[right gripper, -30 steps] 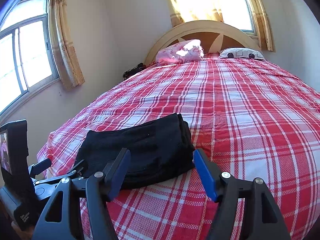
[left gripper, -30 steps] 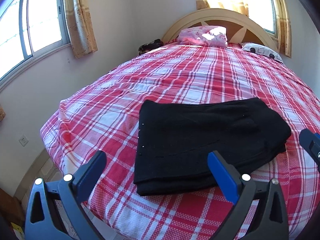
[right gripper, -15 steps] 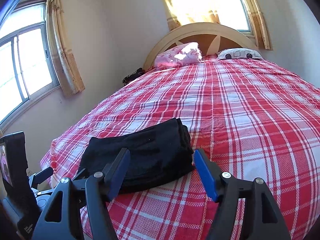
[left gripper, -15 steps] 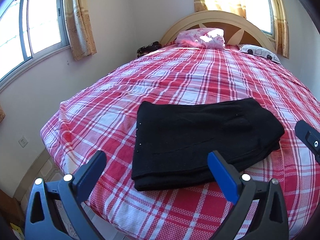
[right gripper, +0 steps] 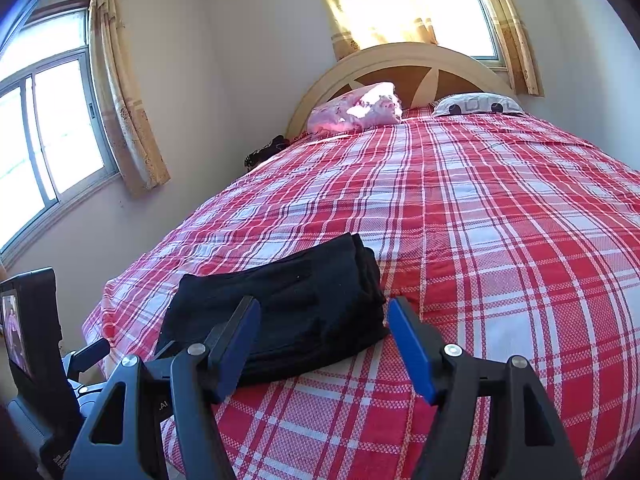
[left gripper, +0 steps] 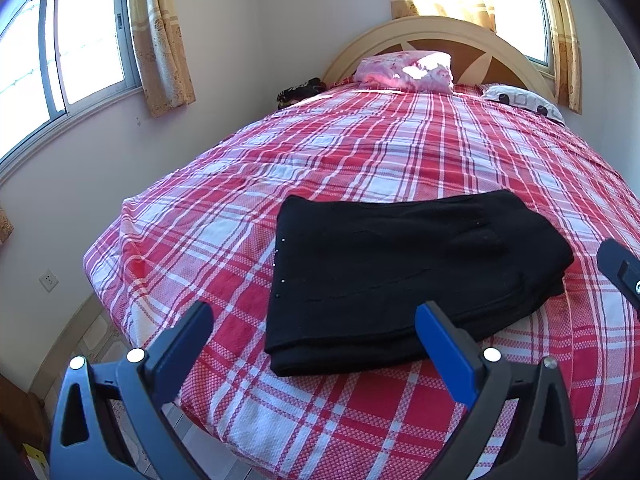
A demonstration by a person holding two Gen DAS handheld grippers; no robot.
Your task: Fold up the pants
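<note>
Both grippers hang above the near edge of the bed (left gripper: 360, 152), jaws spread wide and empty: the left gripper (left gripper: 314, 330) and the right gripper (right gripper: 324, 322). The black pants (left gripper: 400, 264) lie folded on the plaid cover, touched by neither. The bed's near corner is cut off.

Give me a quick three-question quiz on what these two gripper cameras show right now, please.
1. True or false: the black pants lie folded on the plaid bedspread.
2. What does the left gripper hold? A) the pants B) the pink pillow C) nothing
3. How do the right gripper jaws stand?

Key:
1. True.
2. C: its jaws are apart, with nothing between the pads.
3. Open, clear of the pants.
</note>
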